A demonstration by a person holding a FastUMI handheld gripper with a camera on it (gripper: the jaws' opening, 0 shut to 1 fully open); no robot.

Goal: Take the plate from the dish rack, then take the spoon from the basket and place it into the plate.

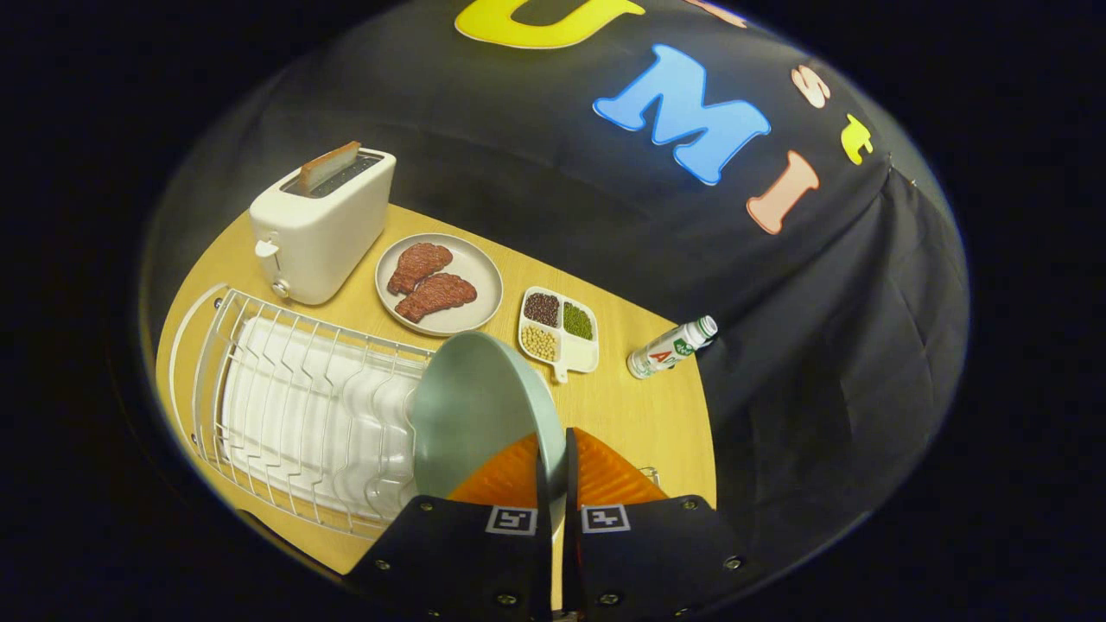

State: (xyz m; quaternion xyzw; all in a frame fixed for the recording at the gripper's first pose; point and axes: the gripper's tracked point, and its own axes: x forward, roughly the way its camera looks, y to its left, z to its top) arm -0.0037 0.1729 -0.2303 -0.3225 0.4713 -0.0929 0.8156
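A pale green plate [471,406] stands on edge between my fingers, lifted at the near right end of the white wire dish rack [285,389]. My gripper [553,466] is shut on the plate's rim, one finger on each face. The rack's slots beside the plate hold nothing else. The plate hides part of the rack's right end.
Beyond the rack stands a white toaster [324,225] with a slice of bread in it. A grey plate with two pieces of meat [439,283], a divided dish of beans [559,330] and a small bottle lying on its side [672,347] sit on the wooden table [639,415].
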